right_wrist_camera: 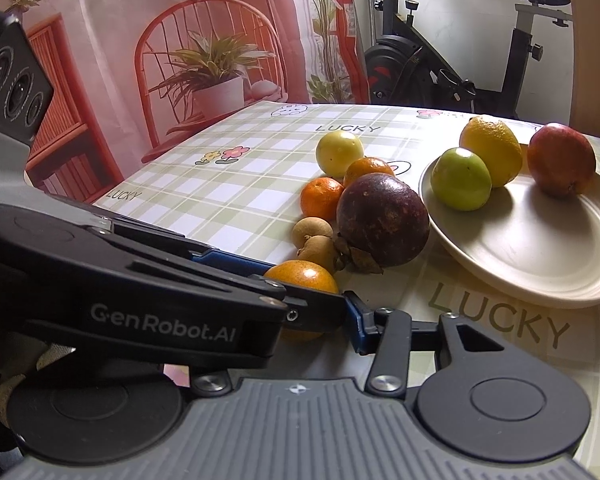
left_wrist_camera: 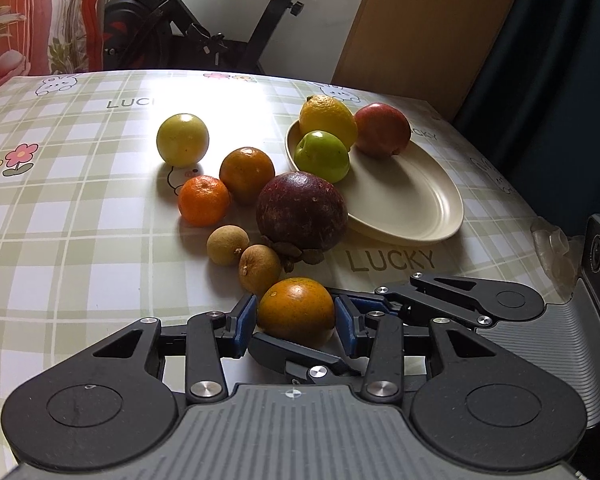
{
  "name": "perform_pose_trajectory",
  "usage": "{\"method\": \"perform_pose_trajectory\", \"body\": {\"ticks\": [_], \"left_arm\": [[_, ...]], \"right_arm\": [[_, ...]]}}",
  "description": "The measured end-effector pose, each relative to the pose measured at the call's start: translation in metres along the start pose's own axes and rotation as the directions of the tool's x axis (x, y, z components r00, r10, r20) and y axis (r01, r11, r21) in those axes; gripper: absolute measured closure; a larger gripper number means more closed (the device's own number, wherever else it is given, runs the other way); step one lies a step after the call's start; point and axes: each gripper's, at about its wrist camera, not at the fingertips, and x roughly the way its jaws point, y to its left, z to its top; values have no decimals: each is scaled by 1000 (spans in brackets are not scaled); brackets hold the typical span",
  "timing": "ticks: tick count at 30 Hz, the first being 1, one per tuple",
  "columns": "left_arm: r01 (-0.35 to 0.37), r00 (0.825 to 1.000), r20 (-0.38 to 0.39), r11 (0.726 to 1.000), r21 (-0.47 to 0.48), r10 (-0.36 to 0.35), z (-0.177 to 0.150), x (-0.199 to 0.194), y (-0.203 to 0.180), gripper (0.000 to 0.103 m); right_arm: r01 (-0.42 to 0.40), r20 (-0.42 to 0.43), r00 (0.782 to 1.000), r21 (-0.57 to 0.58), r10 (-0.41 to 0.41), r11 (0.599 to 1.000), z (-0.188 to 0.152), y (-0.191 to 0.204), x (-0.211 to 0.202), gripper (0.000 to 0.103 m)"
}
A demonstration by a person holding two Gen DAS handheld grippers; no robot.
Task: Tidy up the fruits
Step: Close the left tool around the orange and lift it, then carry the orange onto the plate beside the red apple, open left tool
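Note:
My left gripper [left_wrist_camera: 296, 320] is shut on a green-tinged orange [left_wrist_camera: 296, 308], its blue pads pressing both sides just above the checked tablecloth. My right gripper [right_wrist_camera: 300, 328] comes in from the right and stands open around the same spot, with one finger [left_wrist_camera: 300, 356] under the orange; its left finger is hidden in its own view. A cream oval plate [left_wrist_camera: 412, 208] holds a lemon [left_wrist_camera: 327, 120], a green apple [left_wrist_camera: 322, 156] and a red apple [left_wrist_camera: 382, 130]. A mangosteen [left_wrist_camera: 301, 210] rests against the plate's rim.
Loose on the cloth lie a yellow-green fruit [left_wrist_camera: 183, 140], a dark orange [left_wrist_camera: 247, 174], a mandarin [left_wrist_camera: 203, 200] and two longans [left_wrist_camera: 228, 245]. An exercise bike [left_wrist_camera: 220, 20] and a wooden panel [left_wrist_camera: 420, 20] stand behind the table. Crumpled plastic [left_wrist_camera: 552, 240] sits at the right edge.

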Motion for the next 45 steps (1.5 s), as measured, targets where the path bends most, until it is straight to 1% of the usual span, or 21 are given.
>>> {"method": "perform_pose_trajectory", "body": {"ticks": [4,13,19,23,27,32,38,41,43,45], "left_arm": [[0,1000,9,1000,-2,0,1,-2,-1,58],[4,999,43,1000,28,-5,6,-11,-9,58],[19,996,82,996,83,-25,26,-18,-26,58],[29,994,99,991,128,-42,45,-14,-43,58],[46,994,92,986,161,-62,66,2,-58,58],[74,994,60,979,190,-87,89,36,-76,58],[124,992,12,978,166,-127,112,80,-95,58],[154,988,-17,979,130,-153,122,102,-99,58],[161,987,-31,981,106,-158,126,113,-100,58],[152,988,-36,982,111,-149,127,121,-104,58]], "right_arm": [[9,14,1000,-13,-9,1000,2,2,-2,57],[18,61,998,-20,-17,1000,6,-1,-14,58],[46,136,990,-14,-44,999,18,-11,-34,58],[70,178,982,-3,-69,998,27,-28,-46,58],[107,210,972,9,-106,994,32,-51,-52,58],[154,232,959,51,-162,987,35,-86,-48,58],[241,228,941,73,-252,968,34,-126,-46,58],[283,219,931,66,-291,957,33,-141,-42,58],[309,212,925,60,-314,949,31,-147,-37,58],[324,206,921,64,-330,944,31,-152,-33,58]]}}
